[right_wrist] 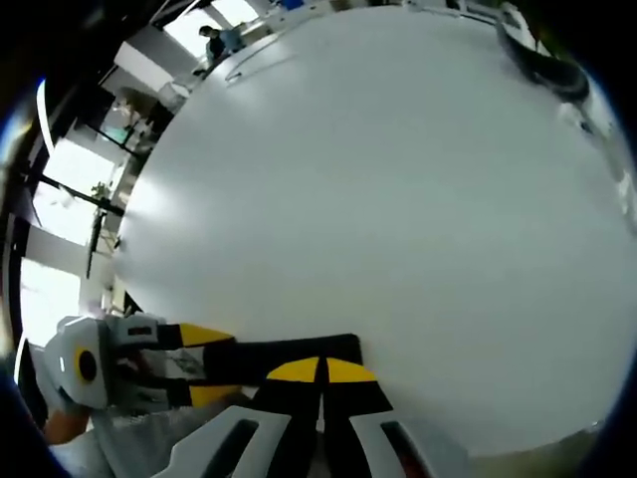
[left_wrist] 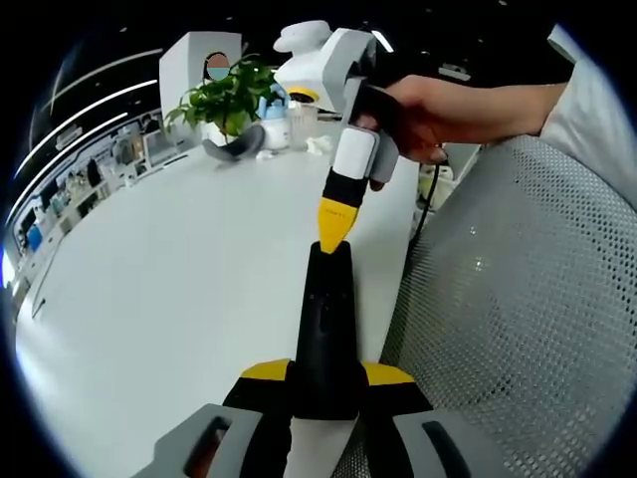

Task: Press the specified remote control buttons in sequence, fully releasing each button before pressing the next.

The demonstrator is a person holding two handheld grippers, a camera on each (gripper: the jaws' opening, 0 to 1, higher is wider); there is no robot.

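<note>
Clamped between the yellow-tipped jaws of the left tool point(left_wrist: 323, 383) is one black remote control point(left_wrist: 326, 329), its long axis running straight away from the camera, out over the white tabletop point(left_wrist: 169, 289). At its far end the right tool point(left_wrist: 335, 227) comes down from above, held in a person's hand point(left_wrist: 438, 115); its yellow jaws are drawn together into a single point that touches, or very nearly touches, the far tip of the remote. Beyond, at the far edge, stand one potted plant point(left_wrist: 227, 100) and a dark curved object point(left_wrist: 236, 149) (too small to name). A grey mesh chair back point(left_wrist: 518, 309) is on the right.

From the right gripper view, the right tool point(right_wrist: 320, 373) has its jaws closed on nothing, their tips meeting directly over the end of the remote control point(right_wrist: 289, 351), which lies crosswise here. The left tool point(right_wrist: 189, 363) grips its other end from the left. No buttons can be made out, so which one lies under the tip is unclear. My reading: the pressing falls to the right tool, which need only push down onto the remote's face.
</note>
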